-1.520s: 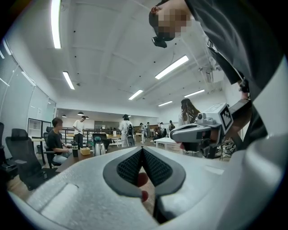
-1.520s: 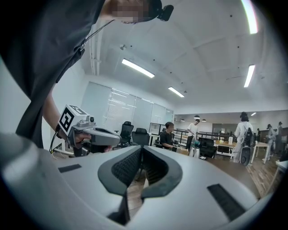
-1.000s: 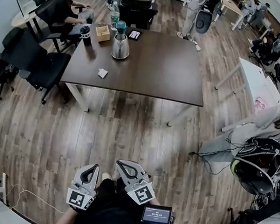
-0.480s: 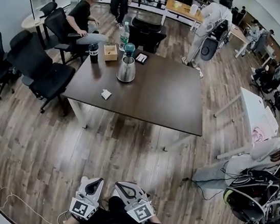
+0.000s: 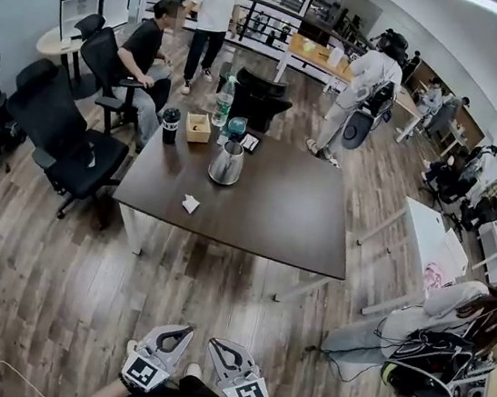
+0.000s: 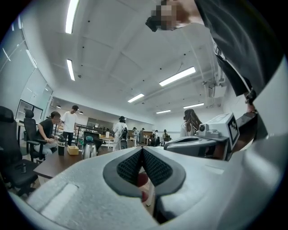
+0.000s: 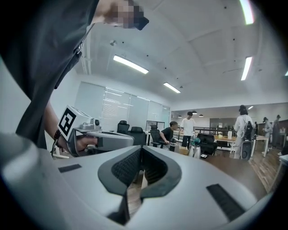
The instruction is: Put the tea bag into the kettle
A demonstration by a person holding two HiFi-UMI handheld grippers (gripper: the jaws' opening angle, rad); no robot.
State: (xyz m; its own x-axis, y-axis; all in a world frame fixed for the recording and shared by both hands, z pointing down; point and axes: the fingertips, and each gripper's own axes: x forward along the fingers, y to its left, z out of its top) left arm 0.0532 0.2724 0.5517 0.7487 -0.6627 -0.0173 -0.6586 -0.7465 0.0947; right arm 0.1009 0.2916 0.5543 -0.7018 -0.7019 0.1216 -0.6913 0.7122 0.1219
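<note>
Left gripper and right gripper, both with jaws closed, hover well apart from the tea bag lying on the table near the kettle.

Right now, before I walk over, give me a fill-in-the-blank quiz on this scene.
1. The tea bag lies on the dark ___.
2. The kettle stands near a small wooden ___.
3. The left tongs and the right tongs are both ___ and hold nothing.
Missing words: table; box; shut.
</note>
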